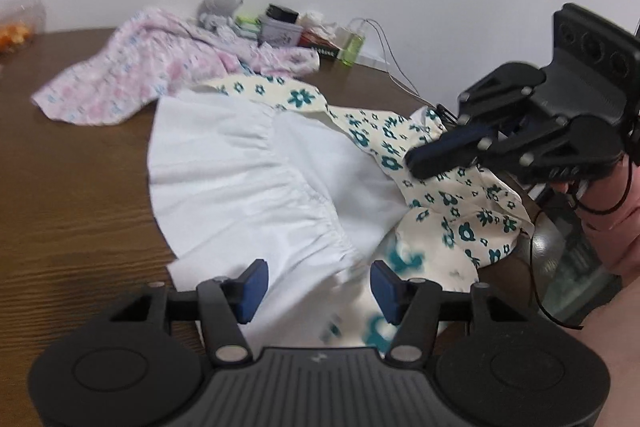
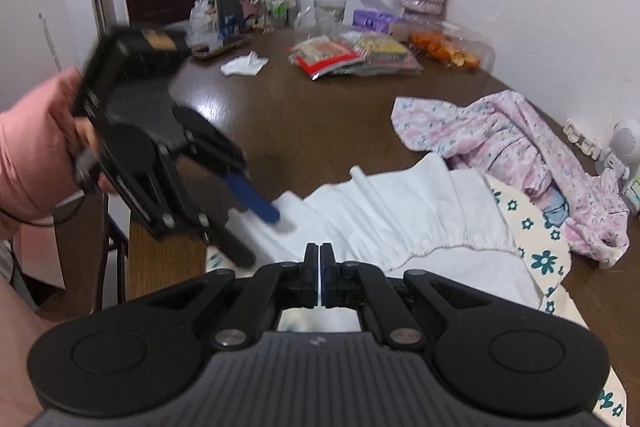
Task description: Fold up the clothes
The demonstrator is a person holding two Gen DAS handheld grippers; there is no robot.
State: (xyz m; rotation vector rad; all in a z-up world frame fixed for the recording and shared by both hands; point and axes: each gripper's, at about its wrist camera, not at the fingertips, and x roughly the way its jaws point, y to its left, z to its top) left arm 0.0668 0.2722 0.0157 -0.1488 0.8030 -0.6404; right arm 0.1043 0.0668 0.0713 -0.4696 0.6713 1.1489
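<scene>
Brown wooden table (image 2: 320,115) has bare room upper middle. Floral dress (image 1: 452,195), white lining up, sprawls centre frame and hangs off the near edge. Clear bag (image 2: 452,47) of orange snacks sits far back. Left gripper (image 1: 316,287) is released over the lining; right gripper (image 2: 320,275) is clenched on a thin white fold of it.

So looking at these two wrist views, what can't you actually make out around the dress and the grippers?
- Left wrist view: the near hem of the flowered dress is smeared by blur between the open left gripper.
- Right wrist view: whether the shut right gripper pinches cloth; its own body hides the fabric below.
- Left wrist view: the labels on the tin and bottle are too small.
- Right wrist view: the pink garment partly covers something blue.
</scene>
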